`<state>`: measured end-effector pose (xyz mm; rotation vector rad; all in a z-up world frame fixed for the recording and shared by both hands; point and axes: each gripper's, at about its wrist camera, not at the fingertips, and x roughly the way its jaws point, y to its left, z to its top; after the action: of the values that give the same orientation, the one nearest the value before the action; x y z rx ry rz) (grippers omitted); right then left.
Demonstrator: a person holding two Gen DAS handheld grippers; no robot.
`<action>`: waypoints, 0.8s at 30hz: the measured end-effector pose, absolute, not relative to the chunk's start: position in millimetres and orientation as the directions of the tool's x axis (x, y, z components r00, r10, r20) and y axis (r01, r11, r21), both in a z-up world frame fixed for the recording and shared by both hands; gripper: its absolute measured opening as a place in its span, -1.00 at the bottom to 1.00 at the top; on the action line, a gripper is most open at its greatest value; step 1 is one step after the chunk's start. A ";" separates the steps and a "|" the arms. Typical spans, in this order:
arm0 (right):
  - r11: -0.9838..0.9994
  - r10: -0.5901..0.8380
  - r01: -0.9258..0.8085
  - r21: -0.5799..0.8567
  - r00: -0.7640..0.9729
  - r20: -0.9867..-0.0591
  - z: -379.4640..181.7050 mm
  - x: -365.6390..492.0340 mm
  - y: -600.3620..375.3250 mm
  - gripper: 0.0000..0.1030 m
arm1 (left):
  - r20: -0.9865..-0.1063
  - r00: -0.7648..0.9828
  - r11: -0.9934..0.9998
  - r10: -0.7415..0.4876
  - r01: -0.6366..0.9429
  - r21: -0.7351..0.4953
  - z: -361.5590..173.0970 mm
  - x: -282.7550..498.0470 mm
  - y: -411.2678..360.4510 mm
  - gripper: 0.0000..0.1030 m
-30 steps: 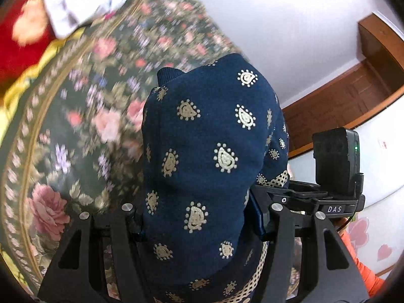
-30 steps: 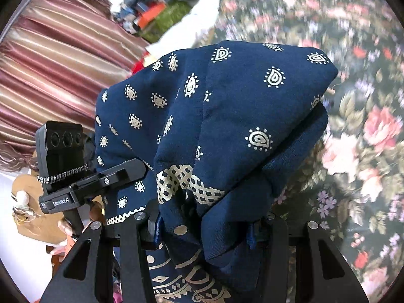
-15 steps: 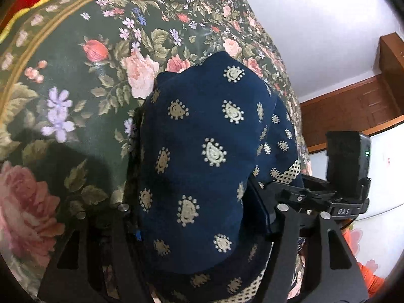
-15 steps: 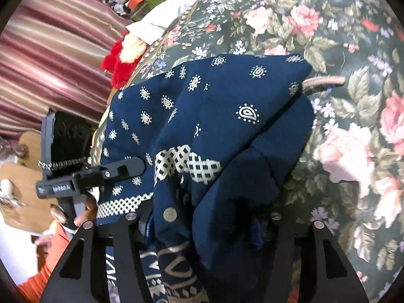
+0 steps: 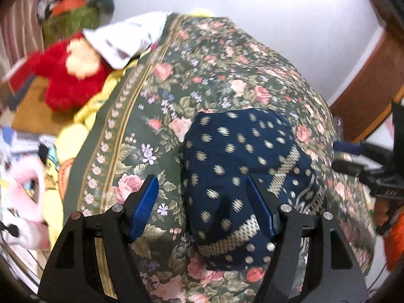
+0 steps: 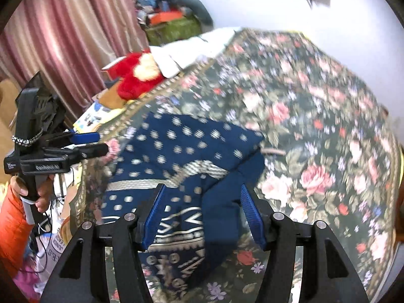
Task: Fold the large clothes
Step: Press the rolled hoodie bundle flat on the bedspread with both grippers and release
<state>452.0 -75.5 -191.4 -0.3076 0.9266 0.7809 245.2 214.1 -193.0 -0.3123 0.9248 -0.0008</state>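
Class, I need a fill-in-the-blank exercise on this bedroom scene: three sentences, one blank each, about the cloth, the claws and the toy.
1. The folded navy garment lies on a bedspread printed with ____.
2. Both the left claw and the right claw have their jaws ____.
3. The plush toy at the bed's edge is mostly ____ in colour.

Missing words: flowers; open; red
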 end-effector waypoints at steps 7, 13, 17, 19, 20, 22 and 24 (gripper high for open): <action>0.652 0.355 -0.757 0.049 0.247 -0.902 -247.3 434.7 -42.2 0.11 | -0.833 0.520 0.967 -0.187 -0.050 -0.248 -221.4 238.1 167.3 0.38; 0.615 0.261 -0.788 -0.019 0.226 -0.939 -277.1 424.3 -58.8 0.30 | -0.841 0.506 0.966 -0.189 -0.056 -0.251 -251.4 216.6 154.8 0.59; 0.622 0.258 -0.783 0.014 0.188 -0.948 -283.1 423.2 -90.0 0.53 | -0.846 0.508 0.979 -0.163 -0.020 -0.201 -251.0 201.4 151.2 0.67; 0.639 0.277 -0.767 0.053 0.166 -0.946 -281.5 426.5 -102.9 0.53 | -0.852 0.508 0.991 -0.126 0.021 -0.134 -247.9 193.2 147.5 0.68; 0.657 0.287 -0.751 0.071 0.162 -0.944 -278.5 430.1 -112.5 0.53 | -0.857 0.507 0.996 -0.092 0.031 -0.088 -246.5 188.9 147.8 0.68; 0.676 0.281 -0.734 0.066 0.174 -0.944 -273.5 433.9 -122.1 0.53 | -0.867 0.498 1.000 -0.011 0.010 -0.006 -245.3 182.9 152.7 0.67; 0.681 0.282 -0.731 0.052 0.195 -0.939 -262.9 437.0 -130.4 0.53 | -0.861 0.508 1.000 0.002 -0.019 -0.009 -239.8 177.7 165.8 0.67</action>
<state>437.0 -130.4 -262.9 -0.4592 1.1728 0.7448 177.7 165.8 -239.8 -0.0181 1.0379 0.0131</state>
